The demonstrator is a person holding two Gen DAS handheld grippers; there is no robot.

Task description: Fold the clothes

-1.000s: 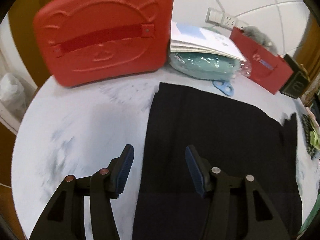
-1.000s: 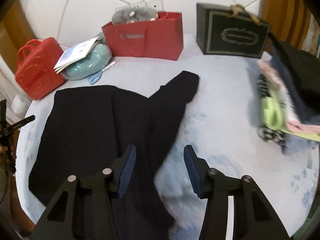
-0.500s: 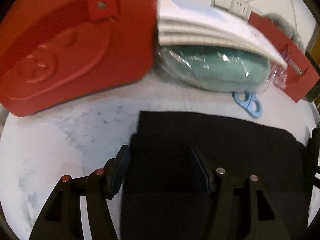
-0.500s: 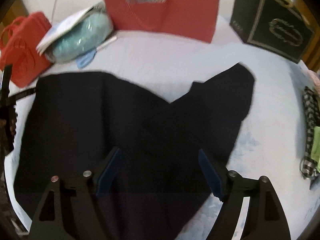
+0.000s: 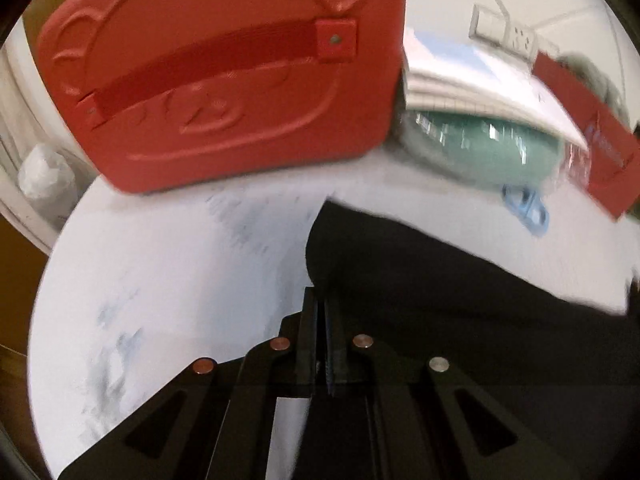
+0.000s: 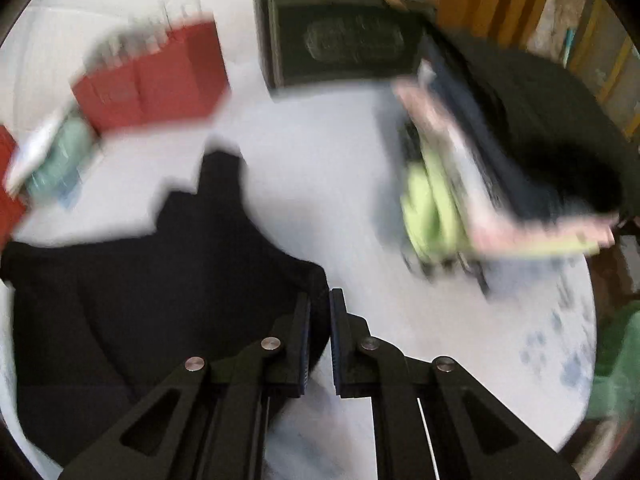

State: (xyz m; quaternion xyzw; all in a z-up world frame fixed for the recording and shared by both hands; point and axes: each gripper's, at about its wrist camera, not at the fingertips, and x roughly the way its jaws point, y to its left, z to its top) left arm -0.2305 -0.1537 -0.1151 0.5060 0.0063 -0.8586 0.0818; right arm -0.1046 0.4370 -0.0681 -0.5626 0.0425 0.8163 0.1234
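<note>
A black garment (image 5: 440,300) lies spread on the round white table (image 5: 180,260). My left gripper (image 5: 322,312) is shut on the garment's left edge, and the cloth bulges up just beyond the fingertips. In the right wrist view the same garment (image 6: 160,300) fills the lower left, with a sleeve reaching toward the back. My right gripper (image 6: 320,304) sits at the garment's right edge; its jaws are closing, with a fold of black cloth pinched between the pads. Both views are blurred by motion.
A red hard case (image 5: 224,72) stands just beyond the left gripper, with a teal bundle in plastic (image 5: 480,148), papers, blue scissors (image 5: 528,208) and a red paper bag (image 6: 152,88). A black box (image 6: 344,48) and a stack of folded clothes (image 6: 480,184) sit back right.
Both grippers stood open over the garment; now each has closed on an edge of it. The right gripper shifted toward the garment's right edge, and the left came down at the left edge.
</note>
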